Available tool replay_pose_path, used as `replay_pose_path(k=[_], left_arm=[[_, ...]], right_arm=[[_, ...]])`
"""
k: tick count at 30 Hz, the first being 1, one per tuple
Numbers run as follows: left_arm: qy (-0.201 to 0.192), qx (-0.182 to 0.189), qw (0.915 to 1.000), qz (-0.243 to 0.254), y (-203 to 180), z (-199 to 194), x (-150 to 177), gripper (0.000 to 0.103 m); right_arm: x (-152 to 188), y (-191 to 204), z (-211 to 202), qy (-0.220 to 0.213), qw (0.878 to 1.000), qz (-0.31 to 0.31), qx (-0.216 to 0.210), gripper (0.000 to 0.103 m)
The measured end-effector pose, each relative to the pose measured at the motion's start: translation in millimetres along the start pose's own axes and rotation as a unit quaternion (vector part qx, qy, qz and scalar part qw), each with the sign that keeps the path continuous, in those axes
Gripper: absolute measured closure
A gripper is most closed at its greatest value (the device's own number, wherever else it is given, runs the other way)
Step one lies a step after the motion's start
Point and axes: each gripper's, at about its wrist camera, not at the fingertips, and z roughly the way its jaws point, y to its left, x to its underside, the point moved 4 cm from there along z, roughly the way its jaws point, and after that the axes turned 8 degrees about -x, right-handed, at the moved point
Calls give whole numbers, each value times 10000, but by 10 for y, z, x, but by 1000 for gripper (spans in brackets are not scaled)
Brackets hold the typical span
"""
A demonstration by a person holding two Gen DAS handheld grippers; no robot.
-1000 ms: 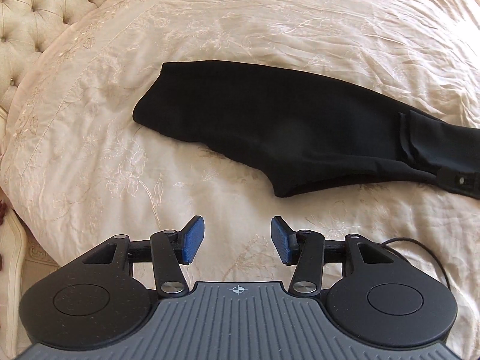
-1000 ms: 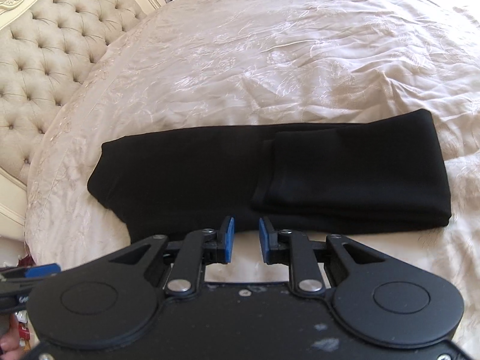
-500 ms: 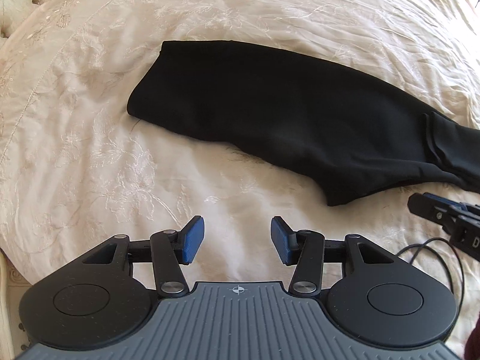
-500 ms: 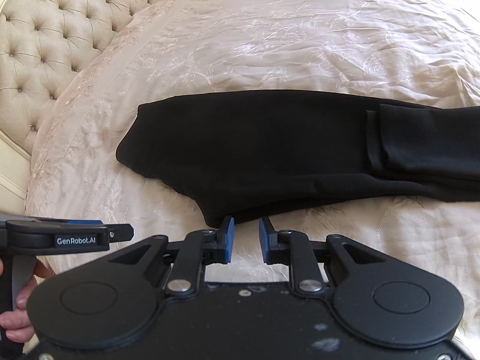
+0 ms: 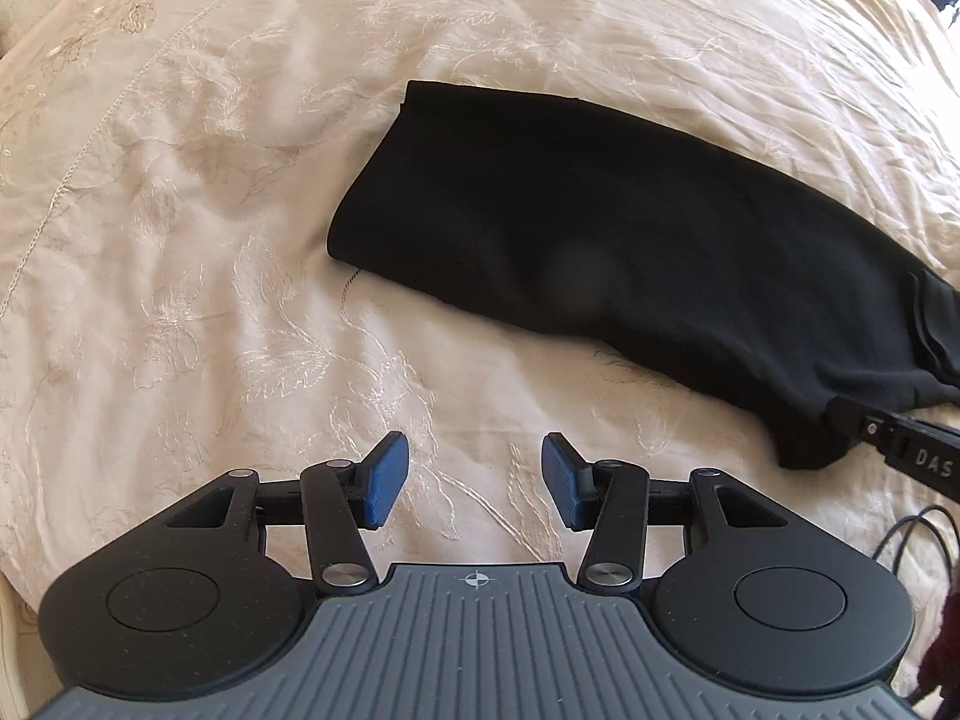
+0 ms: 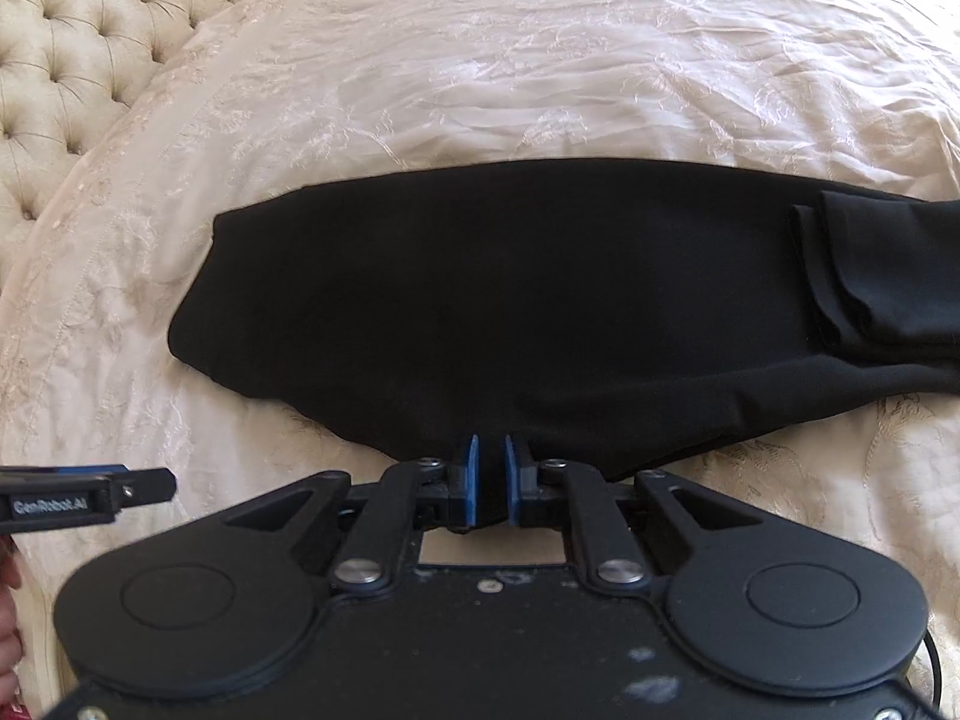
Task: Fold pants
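Black pants (image 5: 630, 252) lie folded lengthwise across a cream bedspread (image 5: 180, 240), one end doubled over at the right (image 6: 888, 276). My left gripper (image 5: 474, 456) hangs open over bare bedspread, short of the pants' near-left end, with nothing between its fingers. My right gripper (image 6: 489, 450) is at the pants' (image 6: 510, 312) near edge, its jaws closing with a tongue of black fabric between the blue pads. Its fingertip (image 5: 864, 426) shows against that corner in the left wrist view.
A tufted cream headboard (image 6: 78, 48) stands at the far left. The embroidered bedspread (image 6: 540, 60) spreads wide beyond the pants. A black cable (image 5: 918, 534) trails at the right. A hand (image 6: 9, 630) shows under the other gripper's body (image 6: 90, 495).
Both grippers moved left along the pants and lower. The right gripper reached the near edge and narrowed its jaws around the fabric. The left gripper's opening stayed the same.
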Motion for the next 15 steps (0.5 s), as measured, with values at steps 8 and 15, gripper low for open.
replay_pose_path(k=[8,15], left_arm=[[41,311,9995,-30,14,190,-177,55],[128,429,9976,-537,136,452,-444,55]], right_arm=[[65,-168,255,451,9981,261,343,98],[58,-189,360,632,9968,235,432,98]])
